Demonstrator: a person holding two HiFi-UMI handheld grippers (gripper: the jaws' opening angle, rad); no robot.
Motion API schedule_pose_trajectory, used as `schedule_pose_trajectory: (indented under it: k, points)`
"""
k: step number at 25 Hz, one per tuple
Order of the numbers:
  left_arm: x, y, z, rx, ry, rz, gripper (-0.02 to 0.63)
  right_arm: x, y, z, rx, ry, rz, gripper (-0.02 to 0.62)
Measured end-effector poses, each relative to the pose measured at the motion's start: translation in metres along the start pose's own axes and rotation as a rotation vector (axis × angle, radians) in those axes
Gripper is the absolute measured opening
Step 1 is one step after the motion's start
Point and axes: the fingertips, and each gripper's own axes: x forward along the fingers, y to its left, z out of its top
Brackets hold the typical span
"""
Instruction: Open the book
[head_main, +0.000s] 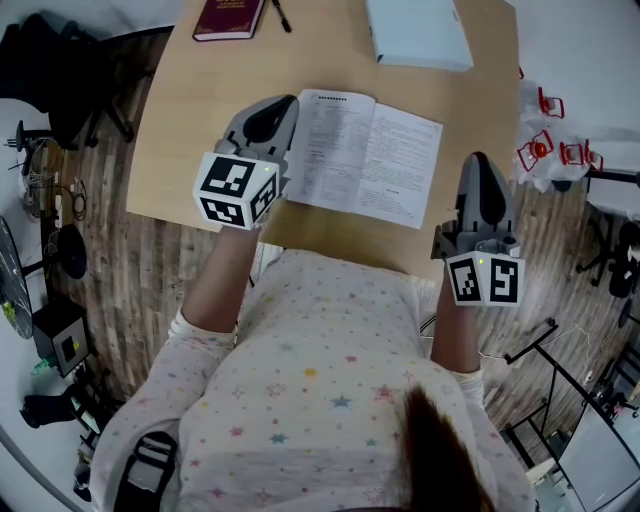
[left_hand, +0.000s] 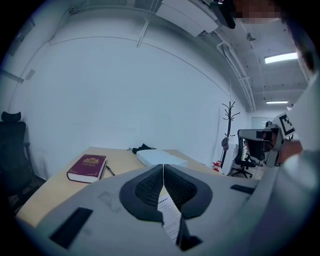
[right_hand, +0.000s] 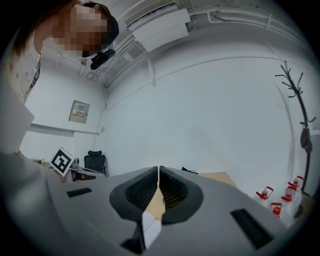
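At the far left corner of the bench (head_main: 190, 130) lies a dark red book (head_main: 229, 17), shut, with a pen (head_main: 281, 15) just beside it.

Next comes the left claw (head_main: 287, 105). Its two jaws are pressed together and I see nothing pinched between them. It hangs over the left edge of the book (head_main: 375, 160), with its tip pointing toward the far edge of the bench. I cannot tell if it touches the paper.

The book is in the middle of the bench, close to the near edge. It lies wide open and flat, with printed pages facing up. The fold down its middle runs from the far edge toward the near edge, tilted a little. So the job looks done to me.

A flat white box (head_main: 418, 32) sits at the far edge, behind the book.

The right claw (head_main: 478, 160) is closed too, and empty. It is by the near right corner, apart from the right page.

If one more page needs turning, the left claw is the closer one. The pages lie just to its right.
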Motion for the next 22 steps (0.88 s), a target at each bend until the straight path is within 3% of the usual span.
schedule_pose_trajectory:
  k: [12, 22]
  points:
    - [-0.016, -0.022, 0.028, 0.025, -0.081, -0.053, 0.012, -0.002, 0.0, 0.012, -0.006, -0.028, 0.002, 0.0]
    - [-0.034, -0.034, 0.054, 0.066, -0.152, -0.047, 0.012, -0.007, 0.001, 0.028, -0.027, -0.058, 0.009, 0.0]
